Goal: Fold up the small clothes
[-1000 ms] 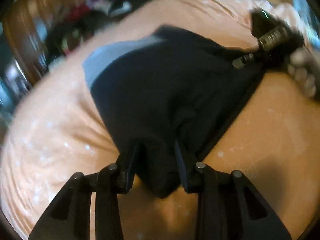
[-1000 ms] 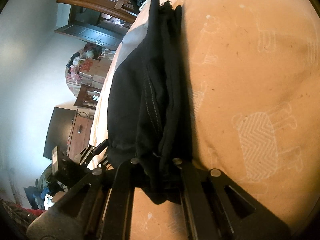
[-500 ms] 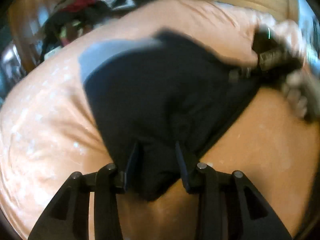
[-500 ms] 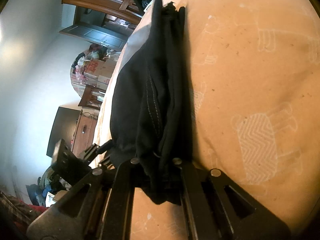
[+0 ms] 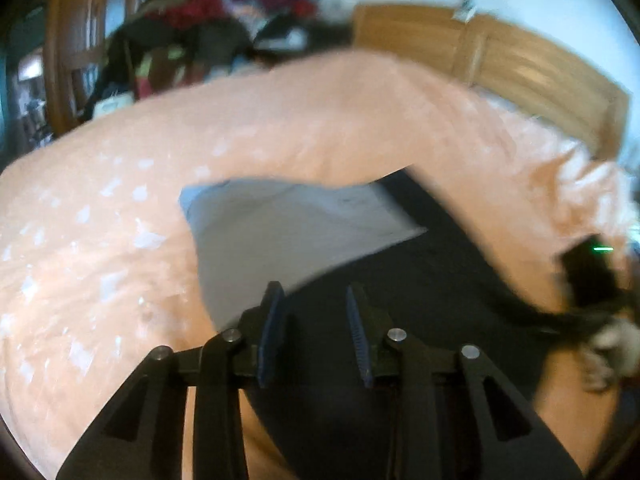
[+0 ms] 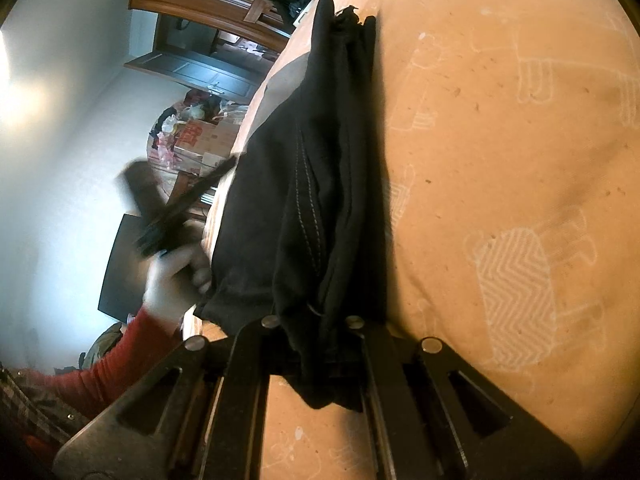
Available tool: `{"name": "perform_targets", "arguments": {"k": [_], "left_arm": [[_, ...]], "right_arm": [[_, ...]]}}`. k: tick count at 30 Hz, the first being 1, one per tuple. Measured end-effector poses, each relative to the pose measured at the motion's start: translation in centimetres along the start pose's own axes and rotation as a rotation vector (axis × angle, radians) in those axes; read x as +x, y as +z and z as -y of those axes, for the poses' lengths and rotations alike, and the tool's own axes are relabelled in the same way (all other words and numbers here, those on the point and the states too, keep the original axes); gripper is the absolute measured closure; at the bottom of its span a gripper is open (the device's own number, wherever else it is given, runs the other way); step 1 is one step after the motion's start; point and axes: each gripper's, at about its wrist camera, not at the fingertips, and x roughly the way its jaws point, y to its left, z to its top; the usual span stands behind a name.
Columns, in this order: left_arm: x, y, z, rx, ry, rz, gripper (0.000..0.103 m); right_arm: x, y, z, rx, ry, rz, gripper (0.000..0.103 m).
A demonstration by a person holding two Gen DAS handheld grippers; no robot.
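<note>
- Black garment [image 5: 420, 292] lies on the peach bedspread [image 5: 100, 280], with its grey panel [image 5: 288, 236] now facing the left wrist camera.
- Change: half a second ago the left gripper [image 5: 316, 332] had cloth bunched between its fingers. Now the gap is clear, the blue pads [image 5: 272, 332] are bare, and the jaws stand apart holding nothing.
- The left view is motion-blurred and sits higher and further back than before, so I read that as my left tool let go and lifted off.
- Right gripper [image 6: 312, 344] unchanged: fingers clamped on the bunched black edge, with the cloth hanging through below the tips.
- Right view also shows a gloved hand [image 6: 172, 284] with a red sleeve [image 6: 112, 360], blurred, beside the garment's near edge.
- My read: one fold is laid down; left side is free to regrasp for the next one.
- Containers: no basket or bin in view. There's a clothes pile [image 5: 208, 40] beyond the bed and cardboard boxes [image 6: 200, 140] across the room; I can't tell what's in them.
</note>
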Motion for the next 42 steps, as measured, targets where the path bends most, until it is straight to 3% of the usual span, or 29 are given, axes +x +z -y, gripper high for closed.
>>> {"name": "perform_targets", "arguments": {"k": [2,7,9,12,15,16,18,20,23,27,29,30,31,32,33,34,37,39,42], "left_arm": [[3.0,-0.6,-1.6,-0.022,-0.044,-0.049,0.066],[1.9,-0.9,0.2,0.036,-0.005,-0.042,0.074],[-1.0,-1.8,1.7,0.039,-0.082,0.001,0.074],[-6.2,-4.6,5.9,0.14,-0.234,0.061,0.074],[-7.4,-8.7,9.8,0.28,-0.312,-0.02,0.071],[-6.7,-10.6,10.6,0.321,-0.271,-0.075,0.077],[-6.8,-12.1,9.7,0.256,-0.252,-0.071,0.079],[-8.1,-12.4,8.3,0.184,-0.256,-0.074,0.078],[-9.6,-14.0,8.0,0.197,-0.217,-0.082,0.072],[-11.4,-15.6,8.3,0.201,-0.166,-0.096,0.073],[-12.2,-16.1,8.4,0.193,-0.157,-0.132,0.072],[-12.0,-16.8,8.7,0.196,-0.127,-0.145,0.07],[-12.4,-17.3,8.6,0.188,-0.087,-0.14,0.058],[-13.3,-17.8,7.8,0.158,-0.079,-0.134,0.055],[-14.3,-18.3,6.7,0.118,-0.055,-0.133,0.052],[-15.2,-18.8,5.4,0.084,-0.001,-0.137,0.046],[-17.3,-20.1,1.3,-0.059,0.154,-0.14,0.045],[-18.1,-20.5,-0.9,-0.157,0.247,-0.14,0.045],[-17.3,-20.9,-2.5,-0.262,0.293,-0.153,0.034]], "right_arm": [[0.1,0.1,0.1,0.0,0.004,0.001,0.103],[0.1,0.1,-0.1,0.001,0.007,0.002,0.103],[0.1,0.1,-0.1,0.0,0.006,0.004,0.103],[0.2,0.1,-0.2,-0.001,0.005,0.005,0.103],[0.2,0.2,-0.2,-0.001,0.005,0.005,0.103],[0.3,0.2,-0.3,-0.002,0.004,0.003,0.103],[0.3,0.2,-0.3,-0.006,-0.001,0.001,0.103],[0.3,0.2,-0.3,-0.003,0.001,0.001,0.103],[0.4,0.3,-0.4,-0.001,-0.002,0.0,0.103],[0.1,0.3,-0.7,0.0,-0.024,0.002,0.101],[-0.4,-0.2,-1.8,-0.027,-0.087,0.014,0.095],[-0.8,-0.6,-2.5,-0.051,-0.139,0.022,0.091],[-1.4,-1.1,-3.4,-0.079,-0.188,0.034,0.085],[-2.1,-1.9,-4.0,-0.091,-0.224,0.048,0.08],[-2.9,-2.5,-4.4,-0.093,-0.249,0.057,0.071],[-3.9,-3.4,-5.1,-0.104,-0.316,0.068,0.054],[-5.6,-5.8,-8.7,-0.205,-0.549,0.083,0.029],[-5.5,-7.5,-11.3,-0.288,-0.627,0.085,0.022],[-3.2,-10.6,-14.3,-0.438,-0.738,0.052,0.014]]}}
